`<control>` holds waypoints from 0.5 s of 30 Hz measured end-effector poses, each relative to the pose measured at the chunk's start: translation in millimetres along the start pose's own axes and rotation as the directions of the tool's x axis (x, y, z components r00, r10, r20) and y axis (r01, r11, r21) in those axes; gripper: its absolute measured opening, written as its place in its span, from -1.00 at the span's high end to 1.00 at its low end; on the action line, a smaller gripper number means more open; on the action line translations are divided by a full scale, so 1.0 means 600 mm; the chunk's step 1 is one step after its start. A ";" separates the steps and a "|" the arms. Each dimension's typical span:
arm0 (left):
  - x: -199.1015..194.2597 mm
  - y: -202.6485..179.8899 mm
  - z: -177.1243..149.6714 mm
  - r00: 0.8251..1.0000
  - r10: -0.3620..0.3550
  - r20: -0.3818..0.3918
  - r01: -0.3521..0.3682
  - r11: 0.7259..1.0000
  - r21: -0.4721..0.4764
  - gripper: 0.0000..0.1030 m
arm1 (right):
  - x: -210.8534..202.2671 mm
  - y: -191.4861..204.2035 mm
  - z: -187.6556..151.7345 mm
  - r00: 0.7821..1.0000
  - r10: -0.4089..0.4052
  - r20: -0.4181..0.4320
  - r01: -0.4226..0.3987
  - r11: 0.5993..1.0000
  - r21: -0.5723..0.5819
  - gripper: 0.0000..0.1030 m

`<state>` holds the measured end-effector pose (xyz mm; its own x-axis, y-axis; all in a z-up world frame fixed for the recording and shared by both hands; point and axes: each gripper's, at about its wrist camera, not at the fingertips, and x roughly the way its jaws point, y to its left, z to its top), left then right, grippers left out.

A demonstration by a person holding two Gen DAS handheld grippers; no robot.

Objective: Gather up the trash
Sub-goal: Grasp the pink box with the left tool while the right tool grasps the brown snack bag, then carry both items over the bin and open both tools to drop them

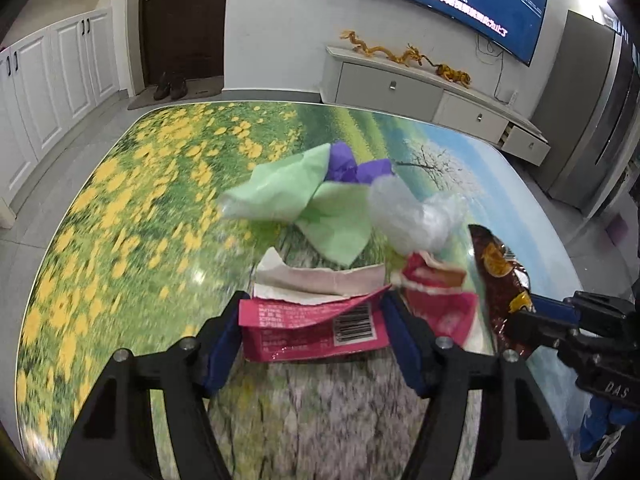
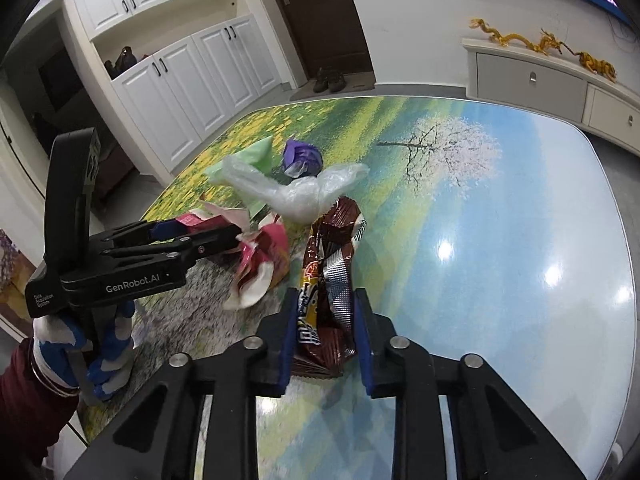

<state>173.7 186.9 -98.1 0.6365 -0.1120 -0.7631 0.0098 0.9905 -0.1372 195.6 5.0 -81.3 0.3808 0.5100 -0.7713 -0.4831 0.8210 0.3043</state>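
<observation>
A pile of trash lies on the picture-printed table (image 1: 120,220). My left gripper (image 1: 312,316) has its jaws around a torn pink wrapper (image 1: 316,328), touching both sides. My right gripper (image 2: 324,312) is shut on a brown snack bag (image 2: 332,280), which also shows in the left wrist view (image 1: 500,276). Beyond lie a green paper (image 1: 304,196), a purple crumpled paper (image 1: 352,168), a clear plastic bag (image 1: 412,212) and a second pink torn wrapper (image 2: 264,256). The left gripper shows in the right wrist view (image 2: 224,240).
The table edge curves near a white cabinet wall (image 2: 180,80) on the left. A TV stand (image 1: 420,92) with golden dragon figures (image 1: 384,50) stands beyond the table. A dark door (image 1: 184,20) with shoes is at the back. The table's right half (image 2: 500,220) is glossy.
</observation>
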 end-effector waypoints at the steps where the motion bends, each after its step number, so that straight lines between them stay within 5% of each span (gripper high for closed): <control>1: -0.008 0.000 -0.007 1.000 0.002 0.001 -0.002 1.000 -0.001 -0.27 | -0.005 0.001 -0.004 1.000 0.000 0.000 0.000 1.000 -0.003 0.60; 15: -0.139 -0.061 -0.108 0.998 -0.053 0.023 0.052 0.998 0.048 -0.27 | -0.134 -0.005 -0.104 0.998 -0.042 0.056 0.041 0.999 0.017 0.63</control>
<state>70.2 154.9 -70.3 0.6526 -0.1628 -0.7401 0.0796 0.9860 -0.1466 117.3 -54.6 -55.4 0.4445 0.4885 -0.7509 -0.4535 0.8456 0.2816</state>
